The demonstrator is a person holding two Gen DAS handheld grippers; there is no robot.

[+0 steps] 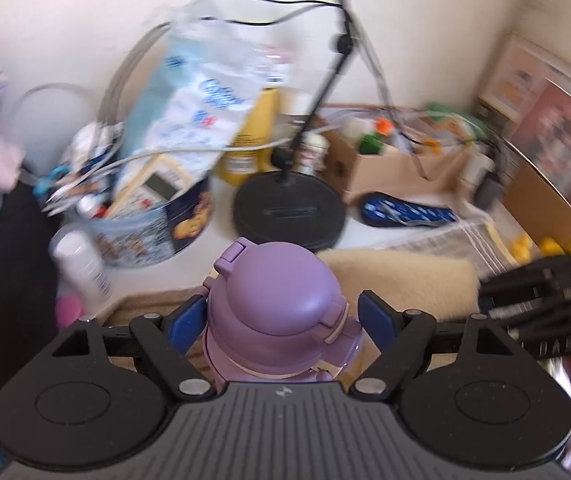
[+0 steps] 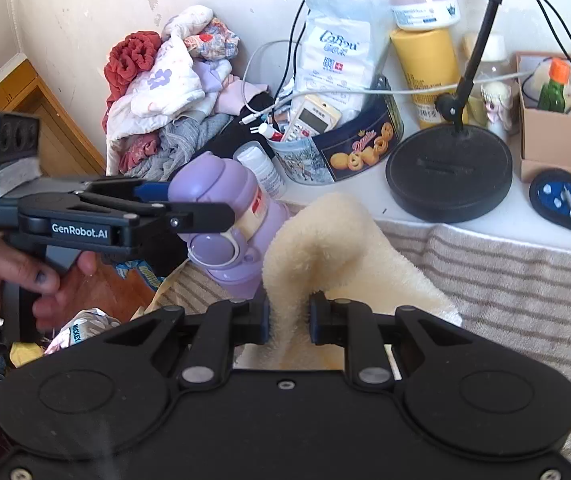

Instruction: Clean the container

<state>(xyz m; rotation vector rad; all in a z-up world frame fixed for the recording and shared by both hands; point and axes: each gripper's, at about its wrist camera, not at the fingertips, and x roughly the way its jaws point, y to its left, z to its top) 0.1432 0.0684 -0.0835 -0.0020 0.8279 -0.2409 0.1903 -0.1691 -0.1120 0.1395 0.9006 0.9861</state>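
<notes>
Purple bottle (image 2: 225, 216): grasped in left gripper (image 1: 283, 320) jaws, lid on. Cream towel (image 2: 325, 248): clenched by right gripper (image 2: 289, 320), touching the bottle's right side; wiping judged unfinished.

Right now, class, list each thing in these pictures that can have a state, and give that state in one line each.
Purple bottle: lid shut, tilted, held off the table.
Left gripper: shut on the purple bottle.
Cream towel: bunched, one fold pinched.
Right gripper: shut on the cream towel.
Biscuit tin: open, stuffed with odds and ends.
Cardboard box: open.
</notes>
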